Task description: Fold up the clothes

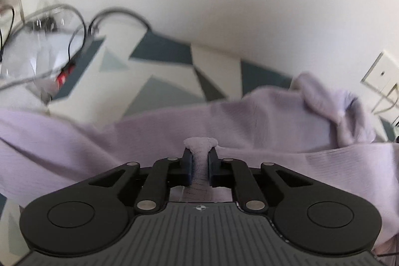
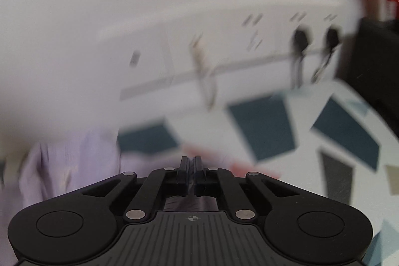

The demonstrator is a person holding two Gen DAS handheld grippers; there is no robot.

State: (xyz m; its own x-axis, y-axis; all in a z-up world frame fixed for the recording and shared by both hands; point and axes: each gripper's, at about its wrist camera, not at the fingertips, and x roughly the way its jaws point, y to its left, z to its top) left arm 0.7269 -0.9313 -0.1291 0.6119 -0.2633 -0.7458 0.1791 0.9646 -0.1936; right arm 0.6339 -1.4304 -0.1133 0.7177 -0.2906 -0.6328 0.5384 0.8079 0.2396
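A lilac ribbed garment [image 1: 249, 121] lies spread and rumpled across the patterned table. My left gripper [image 1: 200, 153] is shut on a bunched fold of it, which sticks up between the fingers. In the blurred right wrist view, the same garment [image 2: 69, 161] hangs at the left. My right gripper [image 2: 191, 162] is shut with a thin edge of lilac cloth pinched between the jaws and showing below them.
The table [image 1: 162, 71] has a white, teal and grey geometric cover. Cables and a power strip [image 1: 74, 59] lie at its far left. A white wall with sockets and plugs [image 2: 301, 39] stands behind. A dark object [image 2: 374, 54] is at the right.
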